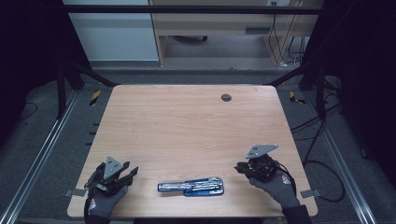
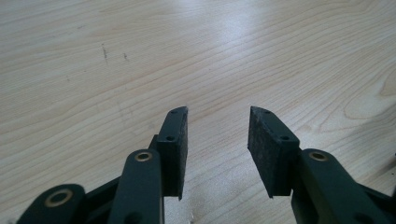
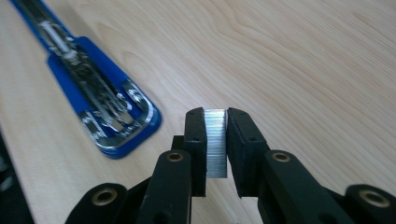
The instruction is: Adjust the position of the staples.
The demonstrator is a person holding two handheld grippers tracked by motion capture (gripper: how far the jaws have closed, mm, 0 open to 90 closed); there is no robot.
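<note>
The right gripper pinches a strip of staples, lifted above the bench. The opened blue stapler lies just to its left, not yet loaded. The left gripper rests spread, empty.

Picture's edge cuts off the blue stapler.
</note>
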